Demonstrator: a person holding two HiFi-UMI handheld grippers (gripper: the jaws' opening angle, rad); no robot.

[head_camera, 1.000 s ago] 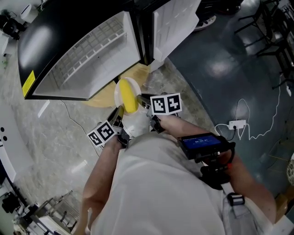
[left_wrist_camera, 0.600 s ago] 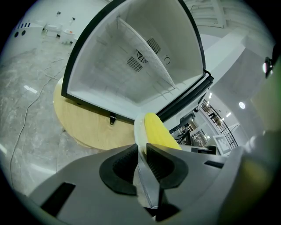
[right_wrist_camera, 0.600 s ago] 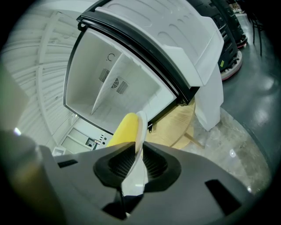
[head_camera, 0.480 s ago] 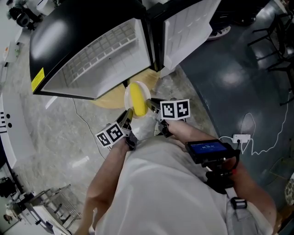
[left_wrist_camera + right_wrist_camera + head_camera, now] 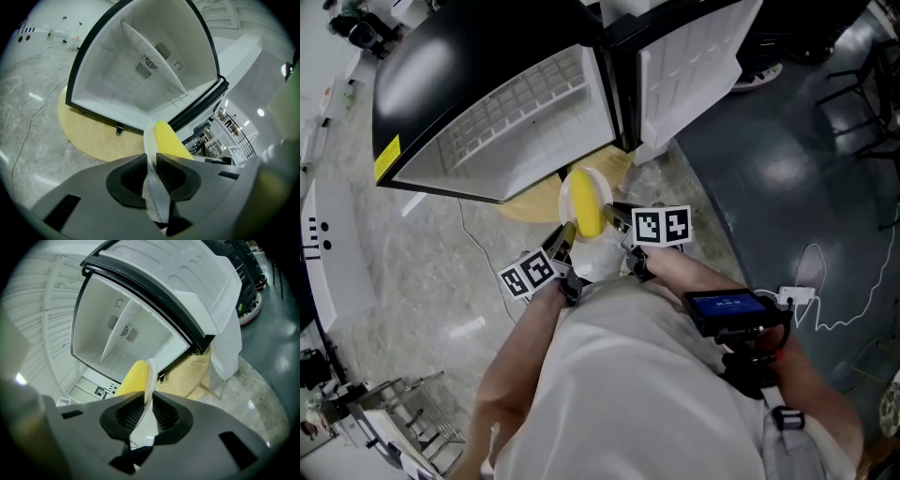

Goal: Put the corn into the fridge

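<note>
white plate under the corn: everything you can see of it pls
Round white plate, thin-rimmed, smooth, looks like plastic or glazed ceramic. The left gripper and right gripper each clamp its rim from opposite sides, holding it in the air in front of the open fridge. A yellow corn cob lies across it. Nothing else touches it.

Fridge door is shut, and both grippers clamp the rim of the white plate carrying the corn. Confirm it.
The fridge door is open, not shut: the left gripper view looks straight into the fridge's white interior. The rest holds: the left gripper and right gripper both clamp the rim of the white plate carrying the corn.
</note>
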